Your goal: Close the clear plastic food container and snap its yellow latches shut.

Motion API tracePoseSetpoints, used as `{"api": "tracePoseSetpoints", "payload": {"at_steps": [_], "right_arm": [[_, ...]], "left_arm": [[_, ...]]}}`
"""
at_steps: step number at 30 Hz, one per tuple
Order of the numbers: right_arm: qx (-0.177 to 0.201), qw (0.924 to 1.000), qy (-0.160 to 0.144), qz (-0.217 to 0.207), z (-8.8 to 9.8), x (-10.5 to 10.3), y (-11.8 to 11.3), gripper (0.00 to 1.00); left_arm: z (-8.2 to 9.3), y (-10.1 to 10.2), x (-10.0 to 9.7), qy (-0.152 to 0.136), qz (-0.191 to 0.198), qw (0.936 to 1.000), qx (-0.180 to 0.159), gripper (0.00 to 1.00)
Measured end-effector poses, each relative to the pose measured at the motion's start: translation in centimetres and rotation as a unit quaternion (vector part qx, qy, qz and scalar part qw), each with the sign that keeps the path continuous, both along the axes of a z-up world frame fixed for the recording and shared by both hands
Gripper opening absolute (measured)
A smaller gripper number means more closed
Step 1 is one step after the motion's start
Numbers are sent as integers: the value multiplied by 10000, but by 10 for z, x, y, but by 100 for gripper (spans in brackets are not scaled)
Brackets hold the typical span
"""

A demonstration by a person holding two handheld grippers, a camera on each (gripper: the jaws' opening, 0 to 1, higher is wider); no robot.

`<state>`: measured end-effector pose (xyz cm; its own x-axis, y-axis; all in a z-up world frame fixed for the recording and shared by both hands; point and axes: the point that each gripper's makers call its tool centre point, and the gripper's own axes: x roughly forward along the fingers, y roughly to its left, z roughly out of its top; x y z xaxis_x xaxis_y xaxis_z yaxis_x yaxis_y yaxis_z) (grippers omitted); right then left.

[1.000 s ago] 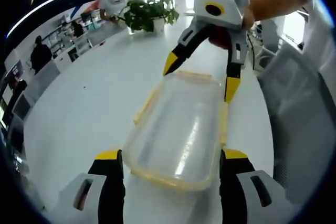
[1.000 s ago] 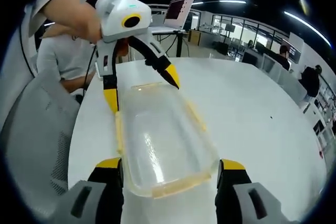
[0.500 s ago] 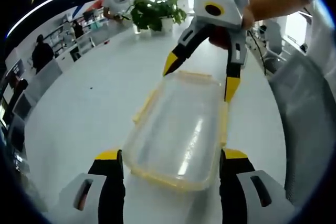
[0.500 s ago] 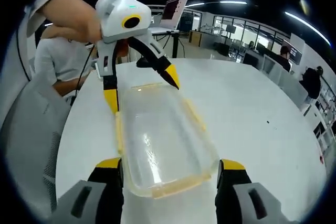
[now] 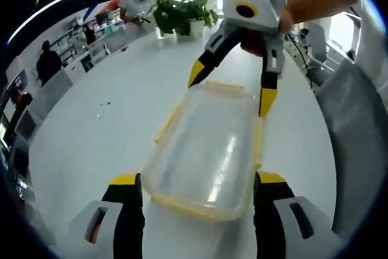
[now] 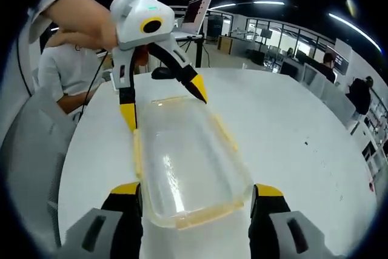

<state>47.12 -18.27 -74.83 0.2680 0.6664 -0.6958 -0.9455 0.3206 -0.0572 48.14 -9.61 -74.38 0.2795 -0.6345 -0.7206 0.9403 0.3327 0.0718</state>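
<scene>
Jaws of both grippers [image 5: 194,181] [image 6: 194,193] spread wide, straddling opposite ends of the container [image 5: 209,150].

No text, label, brand, number or sign can be read in either view. The clear plastic food container [image 5: 209,150] [image 6: 185,168] has no print that I can see on its lid or on its yellow latches [image 5: 168,124] [image 6: 227,134]. The open laptop [image 6: 199,11] at the far end of the white table [image 6: 303,144] shows a lit screen, but what stands on it is too small and blurred to make out. The shelves and walls far behind, in the left gripper view, carry coloured shapes only, not legible letters.
</scene>
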Motion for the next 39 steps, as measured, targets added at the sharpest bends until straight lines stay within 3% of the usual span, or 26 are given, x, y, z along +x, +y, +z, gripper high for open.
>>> {"api": "tracePoseSetpoints", "payload": {"at_steps": [10,13,16,18,20,23,24,27,39], "right_arm": [[-27,10000,-18,-44,0,0,1,73],[-78,10000,-30,-40,-1,0,-1,75],[-60,9999,8,-82,0,-1,-4,82],[5,9998,68,-211,3,-1,-6,94],[292,9971,509,-483,7,-8,-4,99],[198,9983,299,-470,10,-3,-9,99],[208,9982,303,-473,10,-3,-9,99],[238,9980,330,-481,13,-4,-7,99],[244,9987,164,-421,28,-16,1,99]], "left_arm": [[1,3,-1,-33,19,10000,19,73],[5,5,2,-33,110,9999,-60,79],[6,6,-2,57,123,9999,-98,83],[7,7,-4,86,148,9998,-137,90],[10,6,-5,134,288,9992,-247,99],[11,10,-1,26,359,9992,-149,100],[12,8,-5,249,430,9984,-275,100],[14,11,-2,95,427,9988,-222,100],[31,12,-12,27,570,9977,-356,100]]}}
